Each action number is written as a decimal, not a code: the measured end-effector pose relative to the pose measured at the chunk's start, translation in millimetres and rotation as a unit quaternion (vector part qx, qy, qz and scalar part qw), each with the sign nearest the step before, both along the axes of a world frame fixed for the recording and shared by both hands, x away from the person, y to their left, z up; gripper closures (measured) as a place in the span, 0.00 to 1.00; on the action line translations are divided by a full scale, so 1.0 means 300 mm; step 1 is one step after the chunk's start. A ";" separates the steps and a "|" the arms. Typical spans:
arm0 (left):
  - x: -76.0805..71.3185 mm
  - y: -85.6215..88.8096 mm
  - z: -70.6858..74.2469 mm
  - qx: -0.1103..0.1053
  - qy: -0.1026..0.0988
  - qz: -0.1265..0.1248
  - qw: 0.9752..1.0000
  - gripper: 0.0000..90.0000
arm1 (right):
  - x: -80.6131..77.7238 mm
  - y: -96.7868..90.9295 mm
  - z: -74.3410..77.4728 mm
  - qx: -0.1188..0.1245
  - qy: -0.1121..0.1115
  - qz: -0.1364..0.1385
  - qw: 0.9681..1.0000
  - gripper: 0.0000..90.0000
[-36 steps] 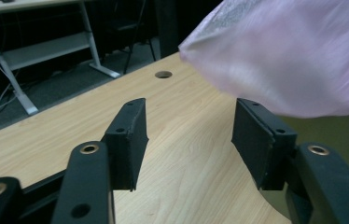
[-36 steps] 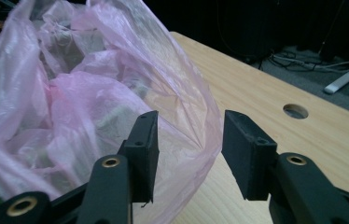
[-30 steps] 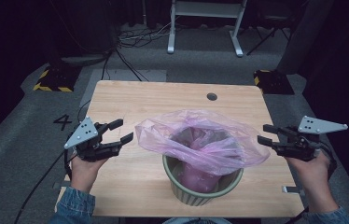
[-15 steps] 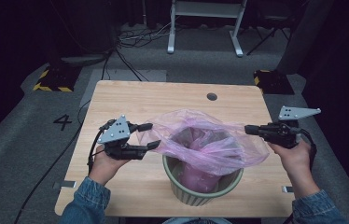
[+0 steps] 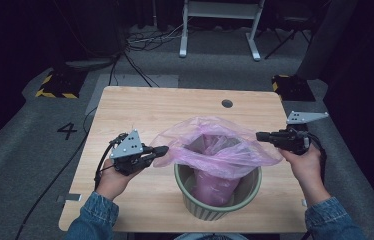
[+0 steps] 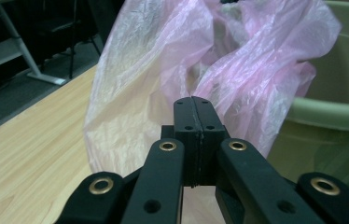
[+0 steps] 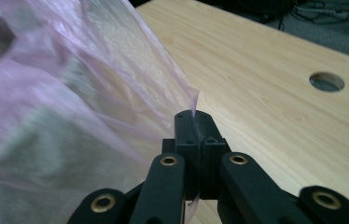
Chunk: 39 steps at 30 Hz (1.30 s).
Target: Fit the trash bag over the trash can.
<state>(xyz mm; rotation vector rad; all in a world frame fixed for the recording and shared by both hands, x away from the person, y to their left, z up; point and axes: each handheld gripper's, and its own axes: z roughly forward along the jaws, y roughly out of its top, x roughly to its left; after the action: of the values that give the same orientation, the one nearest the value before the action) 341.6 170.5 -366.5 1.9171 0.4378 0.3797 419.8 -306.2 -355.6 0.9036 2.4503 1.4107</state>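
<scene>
A thin pink bag (image 5: 215, 147) is sitting in a green bin (image 5: 218, 192) near the front edge of the wooden table (image 5: 140, 107); the bottom of the bag is hanging down inside the bin, and its top is puffing up and spreading out over the rim; the left gripper (image 5: 159, 150) is sitting at the left edge of the bag, with its jaws pressed tight together; in the left gripper view the bag (image 6: 172, 70) is lying right past the jaw tips, and it is not clear whether any plastic is caught between them; the right gripper (image 5: 261, 136) is pinching the right edge of the bag; in the right gripper view a thin corner of the bag (image 7: 130, 93) is sticking up between the shut jaws; a hand is holding each gripper, and both arms are wearing blue denim sleeves; a small round hole (image 5: 227, 103) is showing in the table behind the bin; a number four (image 5: 67, 131) is marked on the grey floor to the left of the table.
</scene>
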 end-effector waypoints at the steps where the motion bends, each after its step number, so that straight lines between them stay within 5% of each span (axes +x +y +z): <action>1: 0.001 0.004 -0.005 0.001 0.002 0.002 1.000 1.00 | 0.007 -0.002 -0.012 -0.002 0.006 -0.003 1.000 1.00; 11: -0.017 0.026 -0.031 0.000 0.011 -0.008 1.000 1.00 | -0.006 -0.066 -0.134 -0.007 0.064 -0.007 0.998 1.00; 16: -0.053 0.032 -0.019 -0.007 -0.004 -0.010 1.000 1.00 | -0.069 -0.099 -0.127 0.009 0.063 0.007 0.998 1.00; 20: -0.061 0.042 -0.006 -0.016 -0.012 -0.008 1.000 1.00 | -0.122 -0.121 -0.082 -0.001 0.012 -0.009 1.000 0.72; 25: -0.067 0.042 0.013 -0.033 -0.025 -0.001 0.999 0.94 | -0.177 -0.157 0.007 0.026 -0.067 -0.016 0.997 0.60; 28: -0.076 0.040 0.027 -0.048 -0.034 0.001 0.998 0.73 | -0.209 -0.165 0.057 0.025 -0.107 -0.020 0.994 0.55; 33: -0.091 0.041 0.046 -0.050 -0.033 -0.020 0.998 0.51 | -0.250 -0.192 0.112 0.033 -0.131 -0.019 0.991 0.53; 39: -0.078 0.021 0.049 -0.031 -0.017 -0.026 0.999 0.46 | -0.328 -0.185 0.154 0.047 -0.149 0.020 0.987 0.43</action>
<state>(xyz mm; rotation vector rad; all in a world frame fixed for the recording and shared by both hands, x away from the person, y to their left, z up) 318.3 176.9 -352.0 1.8556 0.3730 0.3612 321.5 -361.7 -309.4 0.6107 2.2062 1.5592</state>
